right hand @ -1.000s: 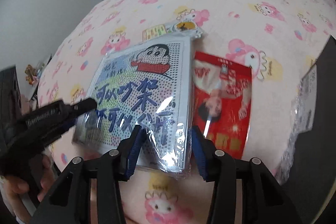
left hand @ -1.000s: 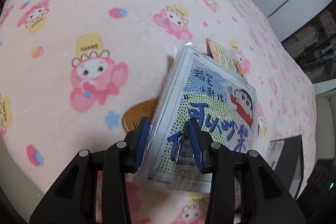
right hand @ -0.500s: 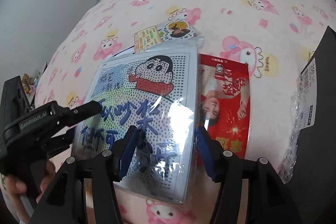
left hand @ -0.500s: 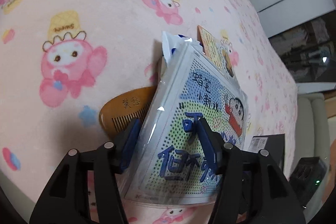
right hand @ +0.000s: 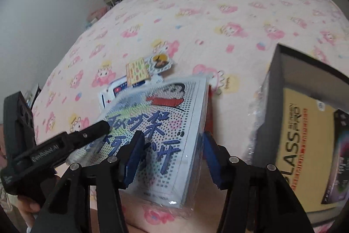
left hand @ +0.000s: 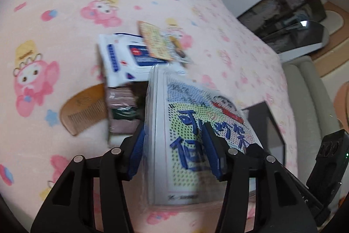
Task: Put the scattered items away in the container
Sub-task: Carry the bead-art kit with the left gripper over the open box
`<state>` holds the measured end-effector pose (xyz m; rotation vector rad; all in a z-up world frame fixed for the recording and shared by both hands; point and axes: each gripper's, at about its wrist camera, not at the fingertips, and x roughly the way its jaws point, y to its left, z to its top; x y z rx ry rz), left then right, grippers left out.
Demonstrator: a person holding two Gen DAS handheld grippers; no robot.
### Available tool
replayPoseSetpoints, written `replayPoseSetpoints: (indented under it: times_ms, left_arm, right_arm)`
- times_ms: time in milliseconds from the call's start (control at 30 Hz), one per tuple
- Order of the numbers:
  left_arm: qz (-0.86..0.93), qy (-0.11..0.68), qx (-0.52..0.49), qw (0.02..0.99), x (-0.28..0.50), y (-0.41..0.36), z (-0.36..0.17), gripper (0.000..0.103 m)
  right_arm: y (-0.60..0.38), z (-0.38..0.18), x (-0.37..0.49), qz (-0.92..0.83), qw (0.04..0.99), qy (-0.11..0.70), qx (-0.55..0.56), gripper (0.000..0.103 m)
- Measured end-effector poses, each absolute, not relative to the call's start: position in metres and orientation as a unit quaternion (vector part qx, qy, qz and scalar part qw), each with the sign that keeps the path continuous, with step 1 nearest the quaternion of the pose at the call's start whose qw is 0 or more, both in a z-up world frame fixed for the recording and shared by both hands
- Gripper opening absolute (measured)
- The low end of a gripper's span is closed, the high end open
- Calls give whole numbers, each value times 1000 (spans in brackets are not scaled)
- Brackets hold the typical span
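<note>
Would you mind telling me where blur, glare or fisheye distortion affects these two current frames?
Left wrist view: motion blur smears the cartoon packet and the wooden comb; the pink blanket bulges from fisheye curvature, with dark corners. Right wrist view: the packet's print is sharper, a small glare spot sits on its plastic wrap, and the black box at the right edge is bent and smeared.
</note>
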<state>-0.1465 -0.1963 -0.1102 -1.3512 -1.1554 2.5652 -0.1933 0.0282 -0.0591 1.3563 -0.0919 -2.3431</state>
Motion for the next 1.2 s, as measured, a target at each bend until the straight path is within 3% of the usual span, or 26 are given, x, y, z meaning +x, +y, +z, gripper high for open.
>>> replayPoseSetpoints:
  times_ms: [267,567,900,1200]
  left_arm:
    - [828,-381,-407,64,-141,-180,-90,51]
    - [850,-339,-392,97,-138,-133,-48,51]
    - [859,-277,-412,128,-168,-53,-23,51]
    - [845,-246,-446,162,-200,33,-37,51]
  right_arm:
    - [59,-29,-173,-859,212,-55,463,50]
    - [107,-4,-158,-875,206,-87,429,50]
    - [187,-2,-162,-885,170,-151,407,50]
    - [264,-20,-174,-886,120,-185,407,50]
